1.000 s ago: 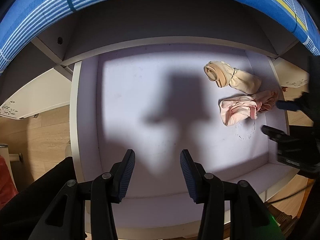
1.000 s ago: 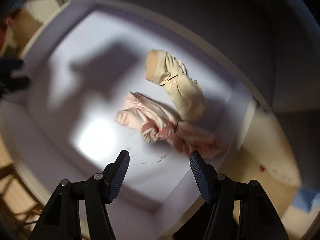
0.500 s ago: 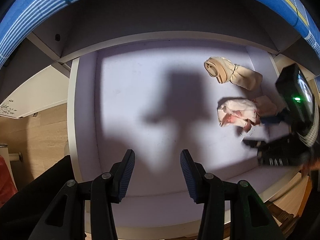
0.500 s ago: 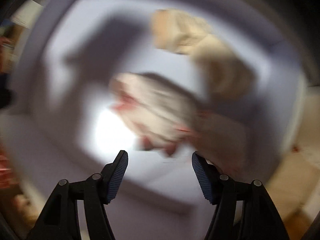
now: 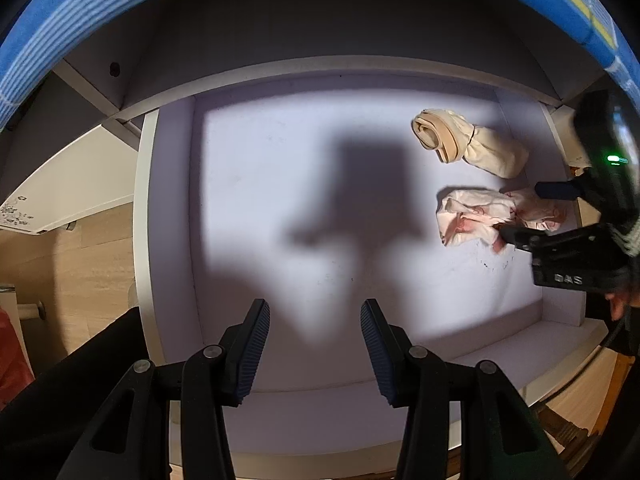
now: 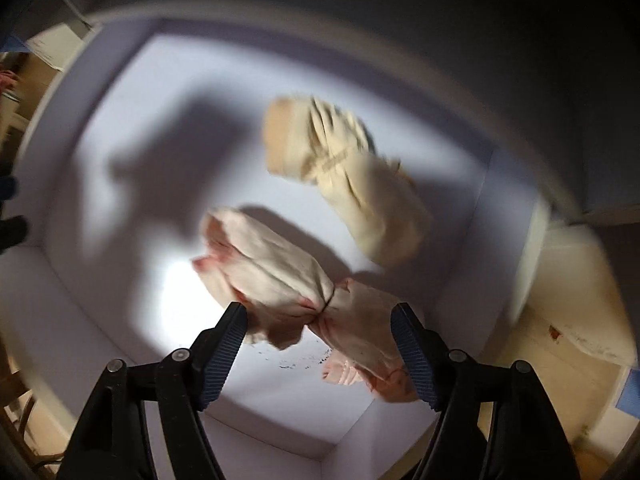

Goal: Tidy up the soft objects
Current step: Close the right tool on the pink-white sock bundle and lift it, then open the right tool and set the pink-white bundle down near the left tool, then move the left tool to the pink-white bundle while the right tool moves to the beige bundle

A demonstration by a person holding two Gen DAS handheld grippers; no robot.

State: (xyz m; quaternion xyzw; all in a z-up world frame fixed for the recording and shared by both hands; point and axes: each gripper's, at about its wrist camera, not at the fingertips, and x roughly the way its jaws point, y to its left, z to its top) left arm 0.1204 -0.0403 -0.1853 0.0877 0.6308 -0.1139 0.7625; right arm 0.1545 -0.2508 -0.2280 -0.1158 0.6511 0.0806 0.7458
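Note:
An open white drawer (image 5: 280, 152) holds two soft bundles at its right end. A cream rolled bundle (image 5: 472, 144) (image 6: 352, 176) lies nearer the back. In front of it lies a pink-and-white bundle (image 5: 472, 216) (image 6: 272, 256). My right gripper (image 6: 319, 312) (image 5: 532, 214) points down over the pink bundle. Its jaws are opening, with the knotted middle of the bundle between them and the pads not pressing it. My left gripper (image 5: 315, 308) hangs over the drawer's front left part, open with nothing between its fingers.
A blue striped fabric (image 5: 80, 12) overhangs the cabinet above the drawer. Wooden floor (image 5: 80, 260) and a white furniture piece (image 5: 72, 184) lie to the left. The pink bundle is close to the drawer's right wall (image 6: 460, 320). A hand (image 5: 618, 304) holds the right gripper.
The right gripper has moved in over the pink bundle and come lower, with its jaws spread wider. The pink bundle has shifted slightly. The left gripper has stayed still.

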